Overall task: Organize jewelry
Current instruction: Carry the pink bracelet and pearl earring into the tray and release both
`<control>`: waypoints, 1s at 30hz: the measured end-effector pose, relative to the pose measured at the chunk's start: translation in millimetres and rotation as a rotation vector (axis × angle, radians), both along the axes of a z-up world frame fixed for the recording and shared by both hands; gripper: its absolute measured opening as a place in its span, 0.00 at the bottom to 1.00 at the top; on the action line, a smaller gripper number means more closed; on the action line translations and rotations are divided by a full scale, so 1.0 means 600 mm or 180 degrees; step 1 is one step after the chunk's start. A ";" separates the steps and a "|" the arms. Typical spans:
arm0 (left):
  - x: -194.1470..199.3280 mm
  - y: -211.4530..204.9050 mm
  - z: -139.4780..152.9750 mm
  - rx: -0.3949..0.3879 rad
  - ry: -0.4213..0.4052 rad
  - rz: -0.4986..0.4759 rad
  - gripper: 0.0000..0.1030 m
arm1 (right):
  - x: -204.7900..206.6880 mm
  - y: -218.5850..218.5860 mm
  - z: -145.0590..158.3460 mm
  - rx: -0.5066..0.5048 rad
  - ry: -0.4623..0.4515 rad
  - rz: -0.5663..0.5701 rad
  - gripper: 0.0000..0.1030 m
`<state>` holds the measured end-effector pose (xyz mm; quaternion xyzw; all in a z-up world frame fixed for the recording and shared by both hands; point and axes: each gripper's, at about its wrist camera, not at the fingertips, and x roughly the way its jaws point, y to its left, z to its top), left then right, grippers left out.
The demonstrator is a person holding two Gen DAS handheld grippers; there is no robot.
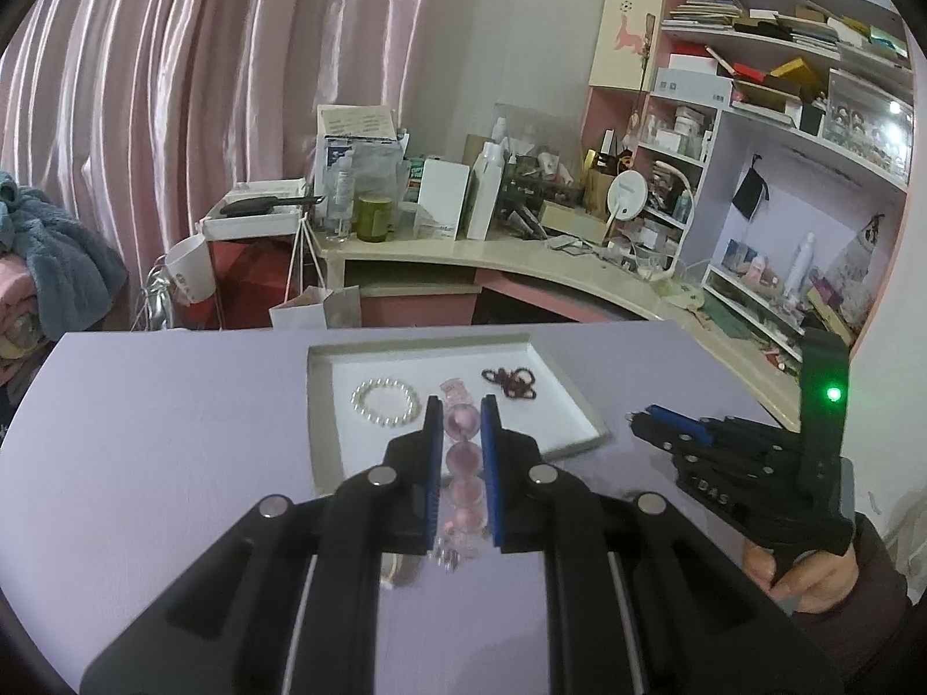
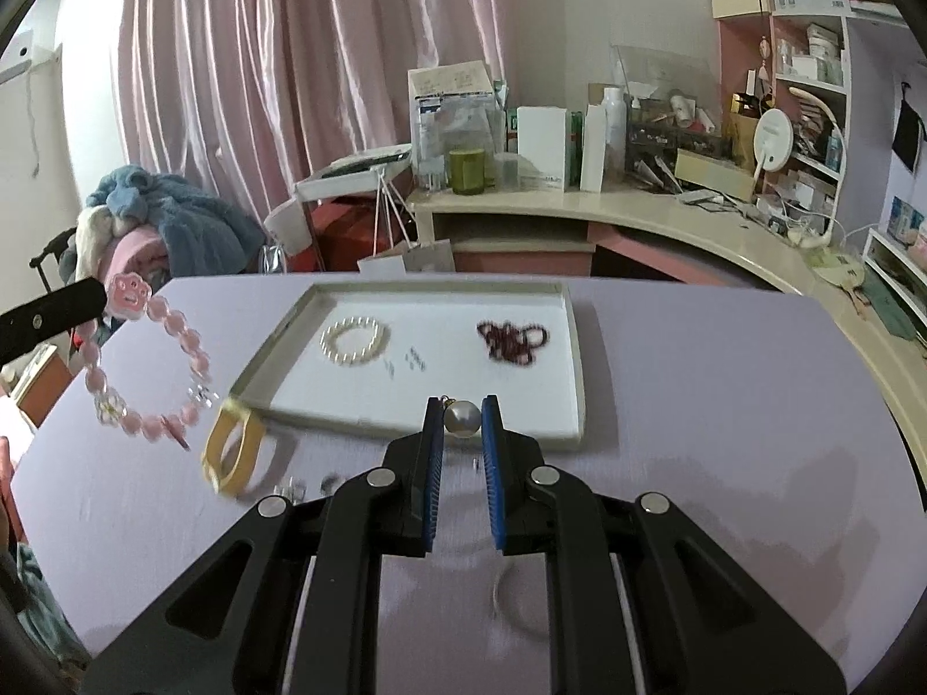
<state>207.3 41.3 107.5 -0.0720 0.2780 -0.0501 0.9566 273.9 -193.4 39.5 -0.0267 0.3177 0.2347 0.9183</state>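
My left gripper (image 1: 460,408) is shut on a pink bead bracelet (image 1: 462,466), raised above the lilac table (image 1: 174,434). In the right wrist view that pink bracelet (image 2: 145,370) dangles from one of the left gripper's fingers (image 2: 58,310) at the left edge. My right gripper (image 2: 462,405) is shut on a round pearl pendant (image 2: 462,418) just in front of the white tray (image 2: 570,347). The right gripper (image 1: 637,420), held by a hand, is also in the left wrist view. In the tray (image 1: 573,405) lie a pearl bracelet (image 1: 385,402) and a dark red bead string (image 1: 513,382).
A yellow bangle (image 2: 232,452) and small clear pieces (image 2: 289,486) lie on the table left of the tray. A pale ring (image 2: 515,602) lies under my right gripper. Small earrings (image 2: 414,359) sit in the tray. A cluttered desk (image 2: 637,202) and shelves stand behind.
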 end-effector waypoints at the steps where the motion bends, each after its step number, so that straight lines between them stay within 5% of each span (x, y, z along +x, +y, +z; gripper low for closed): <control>1: 0.009 -0.001 0.003 0.0001 -0.0003 -0.0003 0.13 | 0.015 0.004 0.000 0.0025 0.0022 -0.0001 0.13; 11: 0.119 0.003 -0.005 0.0010 0.0108 0.0014 0.13 | 0.138 0.028 -0.059 0.0102 0.0482 -0.0092 0.13; 20: 0.177 0.009 -0.034 -0.0019 0.0231 0.0012 0.13 | 0.163 0.040 -0.085 -0.0018 0.0610 -0.0085 0.14; 22: 0.185 0.010 -0.041 -0.0025 0.0259 0.0017 0.13 | 0.165 0.037 -0.084 0.0005 0.0662 -0.0055 0.21; 24: 0.189 0.011 -0.046 -0.0036 0.0278 0.0021 0.13 | 0.162 0.031 -0.078 0.0034 0.0599 -0.0082 0.47; 30: 0.202 0.010 -0.056 -0.0070 0.0321 0.0024 0.13 | 0.154 0.020 -0.068 -0.0013 0.0527 -0.0109 0.48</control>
